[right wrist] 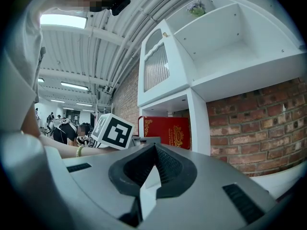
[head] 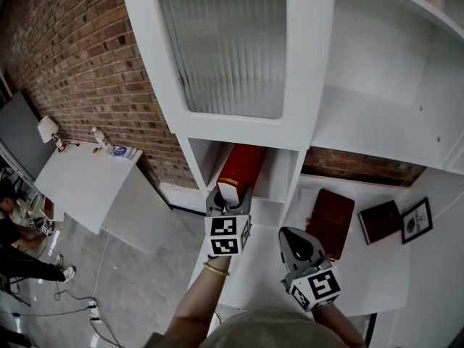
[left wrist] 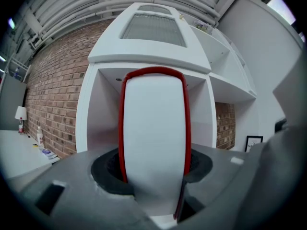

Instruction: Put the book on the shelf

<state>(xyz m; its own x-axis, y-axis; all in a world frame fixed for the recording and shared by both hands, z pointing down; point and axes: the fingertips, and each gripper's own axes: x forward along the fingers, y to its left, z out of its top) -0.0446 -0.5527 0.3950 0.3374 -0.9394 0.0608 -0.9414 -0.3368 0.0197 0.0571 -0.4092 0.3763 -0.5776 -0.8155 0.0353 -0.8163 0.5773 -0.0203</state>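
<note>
A red book (head: 243, 167) with white page edges stands upright, its far end inside the open compartment (head: 279, 172) under the glass-door cabinet. My left gripper (head: 229, 191) is shut on the book's near end. In the left gripper view the book's page edge (left wrist: 154, 128) fills the middle, clamped between the jaws of the left gripper (left wrist: 153, 176). The right gripper (head: 299, 246) hovers lower right, over the white counter, shut with nothing in it. In the right gripper view the right gripper (right wrist: 152, 169) faces the book's gold-decorated cover (right wrist: 165, 132) in the compartment.
A dark red book (head: 332, 220), a smaller brown book (head: 379, 221) and a framed picture (head: 416, 220) lie on the white counter (head: 377, 274) at right. A ribbed-glass cabinet door (head: 225, 46) is above. A white table (head: 83, 180) with bottles stands left; a person (head: 11, 230) sits beyond.
</note>
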